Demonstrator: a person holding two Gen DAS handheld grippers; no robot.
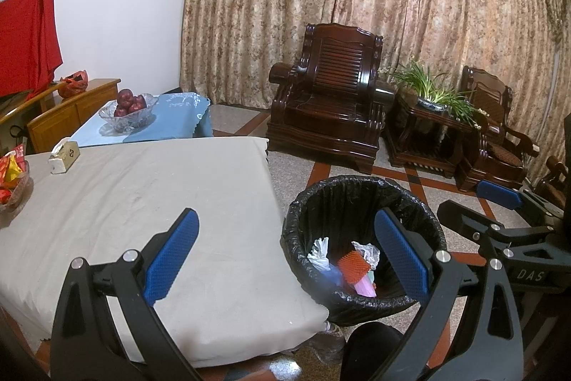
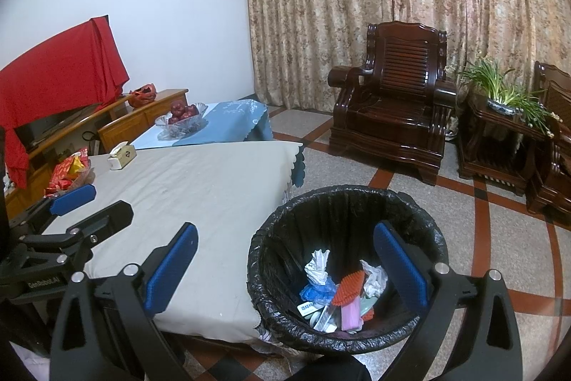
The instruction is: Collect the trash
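Left gripper [image 1: 285, 256]: both blue-padded fingers spread wide apart, holding nothing and touching nothing; it hangs over the table [image 1: 142, 195] edge and the bin's rim.
Right gripper [image 2: 285, 266]: fingers equally wide apart and empty, poised above the bin mouth.
Trash bin [image 2: 342, 202]: black-lined, standing on the floor just beside the table corner.
Bin contents: 2 crumpled white tissues [image 2: 317, 265], a blue wrapper [image 2: 316, 291], an orange bristled brush [image 2: 348, 288], a pink piece [image 2: 349, 311], and small packets, all piled at the bottom.
Glass bowl [image 1: 128, 111]: on the blue cloth farther back, holding red apples [image 1: 129, 102].
Snack dish [image 2: 67, 174]: red and yellow packets at the table's far left.
Tissue box [image 2: 122, 156]: on the grey tablecloth.
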